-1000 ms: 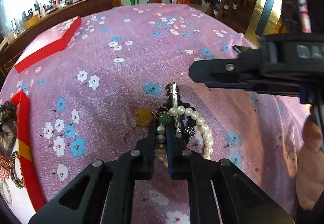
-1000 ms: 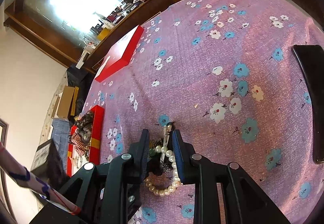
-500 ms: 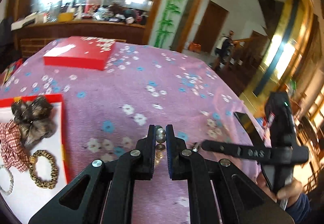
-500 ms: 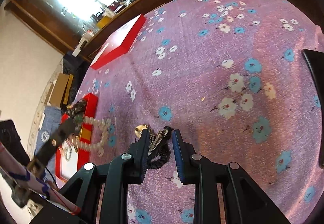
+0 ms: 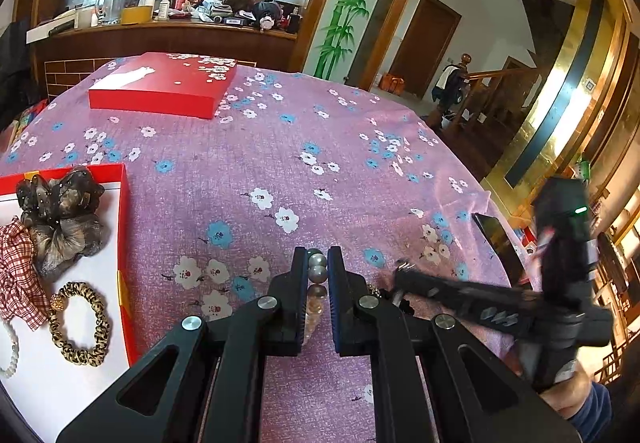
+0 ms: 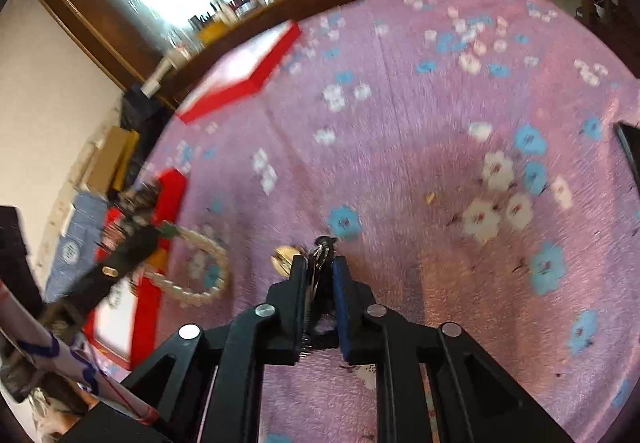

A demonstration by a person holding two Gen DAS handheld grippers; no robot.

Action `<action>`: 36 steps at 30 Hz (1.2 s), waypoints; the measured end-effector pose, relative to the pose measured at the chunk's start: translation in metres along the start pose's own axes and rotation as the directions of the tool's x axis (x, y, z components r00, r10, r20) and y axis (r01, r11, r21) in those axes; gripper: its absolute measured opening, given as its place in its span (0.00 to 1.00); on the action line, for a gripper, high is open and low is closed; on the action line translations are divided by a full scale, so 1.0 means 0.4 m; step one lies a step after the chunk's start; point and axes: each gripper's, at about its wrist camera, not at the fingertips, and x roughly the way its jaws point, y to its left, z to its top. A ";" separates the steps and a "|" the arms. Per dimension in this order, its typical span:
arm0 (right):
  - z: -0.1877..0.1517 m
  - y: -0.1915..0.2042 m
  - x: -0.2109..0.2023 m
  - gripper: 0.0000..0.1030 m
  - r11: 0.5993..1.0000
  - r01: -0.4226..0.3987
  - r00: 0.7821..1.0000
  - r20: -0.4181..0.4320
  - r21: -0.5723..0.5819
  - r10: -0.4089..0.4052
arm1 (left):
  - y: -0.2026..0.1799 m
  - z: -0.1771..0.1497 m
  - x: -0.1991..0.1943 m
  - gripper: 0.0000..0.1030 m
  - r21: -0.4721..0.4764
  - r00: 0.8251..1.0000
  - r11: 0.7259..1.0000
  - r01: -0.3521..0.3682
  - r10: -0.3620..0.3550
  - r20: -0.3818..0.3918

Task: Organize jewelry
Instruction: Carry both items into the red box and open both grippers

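Two pieces of jewelry are gripped at once above the pink floral tablecloth (image 5: 248, 163). A pearl bracelet of round cream beads with a few grey ones (image 5: 317, 271) is pinched between the clenched fingers of the left gripper (image 5: 318, 263); its beads are stacked in the narrow gap and the rest of the loop is seen hanging below the tips in the right wrist view (image 6: 200, 271), lifted off the tablecloth. A silver metal hair clip tangled with a dark coiled piece (image 6: 320, 263) is caught between the fingers of the right gripper (image 6: 319, 267), whose jaws are closing on it, and its looped end pokes out just past the tips. A small round gold pendant (image 6: 285, 259) lies on the tablecloth just left of those tips. At the left edge of the tablecloth an open red tray with a white lining (image 5: 124, 243) is placed, holding a dark fabric scrunchie (image 5: 64, 219) and a leopard-print hair tie (image 5: 80, 319). Toward the far side of the tablecloth a closed red box lid (image 5: 160, 91) is set.
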 end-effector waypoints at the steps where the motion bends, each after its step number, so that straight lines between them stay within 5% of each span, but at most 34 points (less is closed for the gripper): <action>1: 0.001 0.002 -0.026 0.13 1.000 -0.003 0.999 0.037 -0.002 0.003 | 0.000 0.000 -0.001 0.09 0.000 1.000 1.000 -0.001 0.001 0.002; 5: 0.006 0.002 -0.105 0.13 1.000 -0.022 0.989 0.147 -0.006 0.023 | -0.001 -0.001 -0.001 0.09 0.003 1.000 1.000 -0.003 0.003 0.002; 16: 0.006 0.015 -0.113 0.13 0.999 -0.033 0.989 0.142 -0.008 0.034 | -0.031 -0.006 -0.031 0.09 0.052 0.997 0.998 -0.019 0.016 0.070; 22: -0.003 0.040 -0.107 0.13 0.999 -0.007 0.990 0.143 -0.047 0.014 | -0.061 -0.011 -0.050 0.09 0.108 0.987 0.989 -0.097 0.082 0.135; 36: -0.013 0.049 -0.086 0.13 0.997 0.011 0.993 0.121 -0.077 -0.002 | -0.079 -0.027 -0.032 0.09 0.161 0.983 0.976 -0.150 0.129 0.131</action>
